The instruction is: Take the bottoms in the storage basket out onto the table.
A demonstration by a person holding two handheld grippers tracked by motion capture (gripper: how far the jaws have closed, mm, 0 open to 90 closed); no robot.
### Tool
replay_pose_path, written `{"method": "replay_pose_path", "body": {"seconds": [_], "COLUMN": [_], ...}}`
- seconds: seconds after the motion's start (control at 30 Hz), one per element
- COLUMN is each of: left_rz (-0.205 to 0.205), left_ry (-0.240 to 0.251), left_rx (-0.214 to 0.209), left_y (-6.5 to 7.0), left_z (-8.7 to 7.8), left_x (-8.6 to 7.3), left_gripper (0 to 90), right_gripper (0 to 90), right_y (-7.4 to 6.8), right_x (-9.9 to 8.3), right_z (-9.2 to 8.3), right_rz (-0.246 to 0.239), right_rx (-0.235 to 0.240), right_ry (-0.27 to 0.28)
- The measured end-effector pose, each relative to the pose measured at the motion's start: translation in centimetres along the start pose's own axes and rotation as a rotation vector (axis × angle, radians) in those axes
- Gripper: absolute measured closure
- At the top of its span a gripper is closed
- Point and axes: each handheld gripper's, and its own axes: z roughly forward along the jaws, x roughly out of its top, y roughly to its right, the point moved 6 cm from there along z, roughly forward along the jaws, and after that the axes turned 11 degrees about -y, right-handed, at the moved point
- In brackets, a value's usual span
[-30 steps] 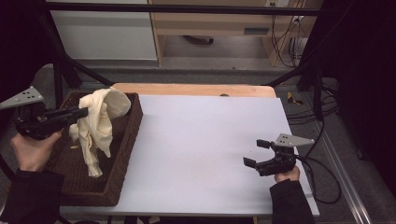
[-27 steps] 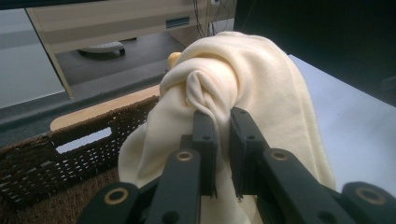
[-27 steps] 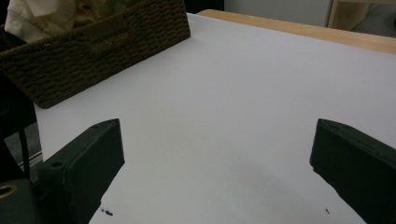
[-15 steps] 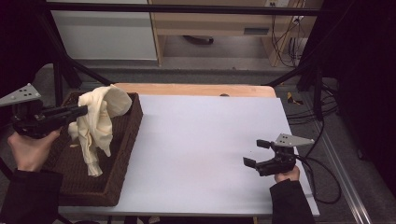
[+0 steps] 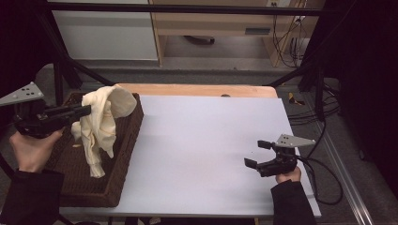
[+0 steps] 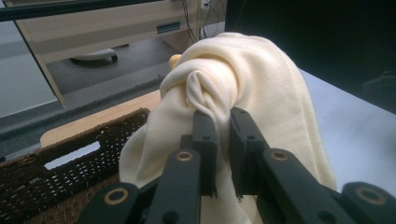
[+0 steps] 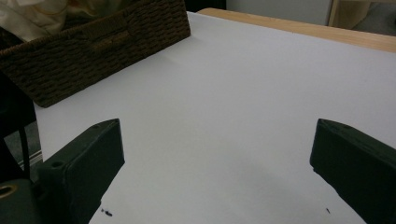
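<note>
Item, cream cloth [image 5: 101, 124]: we find it hanging above the wicker basket [image 5: 119, 180], long axis near vertical, lower end pointing down into the basket, where we cannot tell whether it touches the floor. The left claw [image 5: 87, 111] is clenched on a bunched fold near the cloth's top, a pinch plain in the left gripper view [image 6: 223, 123], while folds hide the cloth's far side. The right claw [image 5: 257, 153] stands released over the white worktop [image 5: 206, 140], well apart from the basket, whose side wall the right gripper view shows.
</note>
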Motion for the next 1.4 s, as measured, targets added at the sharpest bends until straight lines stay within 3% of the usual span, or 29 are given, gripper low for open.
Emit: {"method": "replay_pose_path", "body": {"seconds": [1.4], "left_rz": [0.071], "left_ry": [0.002], "left_rx": [-0.042], "left_y": [3.4], "left_z": [0.2], "left_x": [3.2], "left_gripper": [81.8], "right_gripper": [3.5], "right_y": [0.0], "right_x": [0.0], "right_z": [0.0], "right_rz": [0.0], "right_rx": [-0.001], "right_ry": [0.0]}}
